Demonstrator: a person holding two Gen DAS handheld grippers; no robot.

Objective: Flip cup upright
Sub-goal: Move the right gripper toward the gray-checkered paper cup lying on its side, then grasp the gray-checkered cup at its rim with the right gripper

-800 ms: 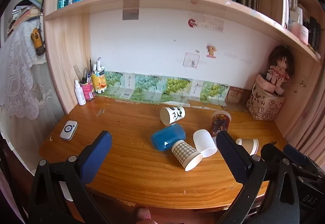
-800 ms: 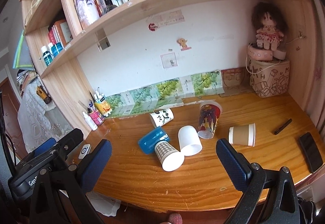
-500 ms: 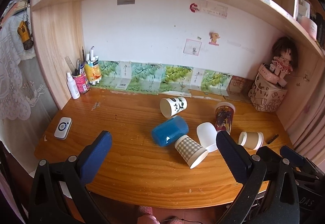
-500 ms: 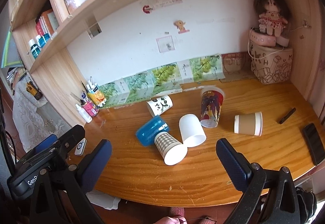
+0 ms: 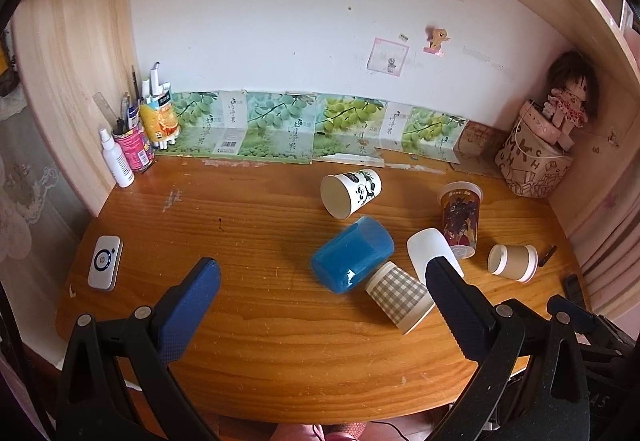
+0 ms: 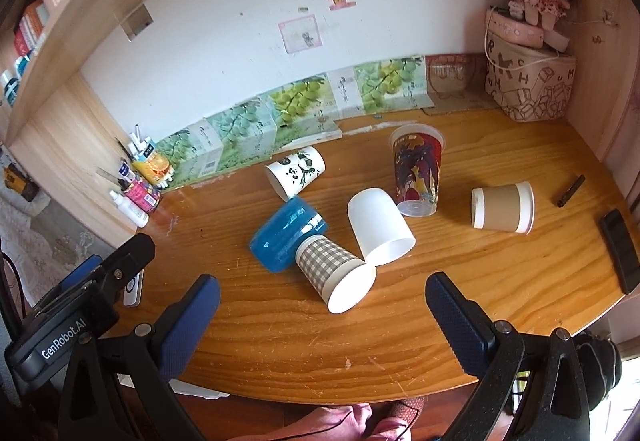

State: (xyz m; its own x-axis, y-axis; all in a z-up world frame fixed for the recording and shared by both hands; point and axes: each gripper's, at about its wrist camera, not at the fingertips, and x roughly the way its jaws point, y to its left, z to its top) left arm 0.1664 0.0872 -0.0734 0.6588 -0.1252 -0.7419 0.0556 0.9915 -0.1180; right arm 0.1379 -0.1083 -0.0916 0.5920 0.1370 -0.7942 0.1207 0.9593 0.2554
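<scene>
Left wrist view: left gripper (image 5: 322,291) open, its right finger hiding the white cup's (image 5: 430,249) mouth. Right gripper (image 6: 322,305) open; checked cup (image 6: 334,269) fully visible.

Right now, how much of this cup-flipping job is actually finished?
Almost nothing yet. Only the tall printed cup seems to stand, mouth up. The panda cup, blue cup, checked cup, white cup and brown cup all lie on their sides on the desk. In hand: nothing; the left gripper and right gripper are open, short of the cups. Left: grasping and righting one.
</scene>
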